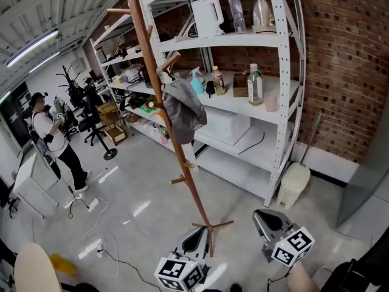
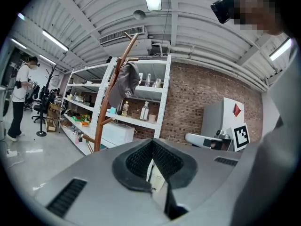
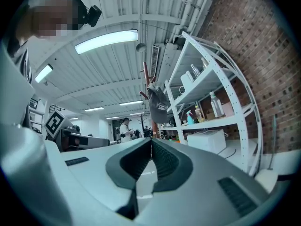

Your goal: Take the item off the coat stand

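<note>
The grey cap (image 1: 182,109) is hanging from an upper peg of the wooden coat stand (image 1: 187,178) and sagging against the pole just below that peg. It is probably light and soft. The cloth crown should be collapsing under any pinch, while the brim is likely the stiffer part, though you are not seeing it clearly from here. You would be taking hold best at the brim, or on a thick fold of crown close to the peg. The pegs are angling upward, so the cap should be coming off with a lift up and away, not a straight tug. The stand is slender and leaning in your head view, and a hard pull could be rocking it.

You are holding your left gripper (image 2: 151,144) and right gripper (image 3: 151,143) low, near the stand's foot and well apart from the cap. Both are pointing toward it with jaws pressed together and gripping nothing, so they will be needing to part before any grasp.

Behind the stand, a white shelving unit (image 1: 281,72) is carrying a kettle (image 1: 206,16) and bottles against a brick wall (image 1: 340,59).
</note>
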Demonstrator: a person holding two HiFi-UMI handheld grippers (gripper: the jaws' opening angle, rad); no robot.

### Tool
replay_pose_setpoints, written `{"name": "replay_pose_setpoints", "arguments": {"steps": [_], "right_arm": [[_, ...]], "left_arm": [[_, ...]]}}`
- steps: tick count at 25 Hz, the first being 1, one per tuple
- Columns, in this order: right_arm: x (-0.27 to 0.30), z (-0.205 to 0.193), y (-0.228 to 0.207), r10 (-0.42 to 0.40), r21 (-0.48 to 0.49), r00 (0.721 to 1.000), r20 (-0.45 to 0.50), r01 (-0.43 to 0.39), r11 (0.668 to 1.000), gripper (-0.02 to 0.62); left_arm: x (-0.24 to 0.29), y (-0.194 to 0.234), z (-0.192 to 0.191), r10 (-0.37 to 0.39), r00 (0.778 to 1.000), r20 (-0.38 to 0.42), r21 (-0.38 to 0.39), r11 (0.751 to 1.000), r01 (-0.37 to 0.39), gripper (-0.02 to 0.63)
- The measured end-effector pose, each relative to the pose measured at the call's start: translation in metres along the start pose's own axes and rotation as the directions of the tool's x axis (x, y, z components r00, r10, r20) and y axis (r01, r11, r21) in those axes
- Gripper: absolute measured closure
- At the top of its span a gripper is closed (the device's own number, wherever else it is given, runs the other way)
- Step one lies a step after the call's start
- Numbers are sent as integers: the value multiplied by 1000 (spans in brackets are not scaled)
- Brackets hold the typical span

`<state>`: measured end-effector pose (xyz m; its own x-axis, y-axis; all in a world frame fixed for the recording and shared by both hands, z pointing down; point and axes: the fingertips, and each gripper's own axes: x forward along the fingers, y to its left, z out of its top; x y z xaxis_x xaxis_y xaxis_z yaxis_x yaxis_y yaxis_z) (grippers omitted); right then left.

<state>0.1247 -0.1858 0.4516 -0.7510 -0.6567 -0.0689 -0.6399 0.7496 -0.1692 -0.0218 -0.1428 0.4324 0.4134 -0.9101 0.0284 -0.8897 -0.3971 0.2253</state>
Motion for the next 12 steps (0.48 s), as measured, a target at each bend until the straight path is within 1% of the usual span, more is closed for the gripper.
{"name": "replay_pose_setpoints", "arguments": {"steps": [4,6,8,12], "right_arm": [[8,0,-13,-1,15,1000,1,1,1000,587],[15,1,-17,7,7,1000,-4,-7,1000,588],[23,5,-21,10,-2,1000,1,-10,1000,588],[43,18,-24,16,-23,1000,18,-16,1000,588]], "left_arm": [[7,1,-2,18,1000,-13,7,1000,-18,600],[11,7,1,27,1000,-5,16,1000,-27,600],[18,12,9,31,999,12,35,999,-31,600],[35,21,32,15,999,45,36,999,-16,600]]}}
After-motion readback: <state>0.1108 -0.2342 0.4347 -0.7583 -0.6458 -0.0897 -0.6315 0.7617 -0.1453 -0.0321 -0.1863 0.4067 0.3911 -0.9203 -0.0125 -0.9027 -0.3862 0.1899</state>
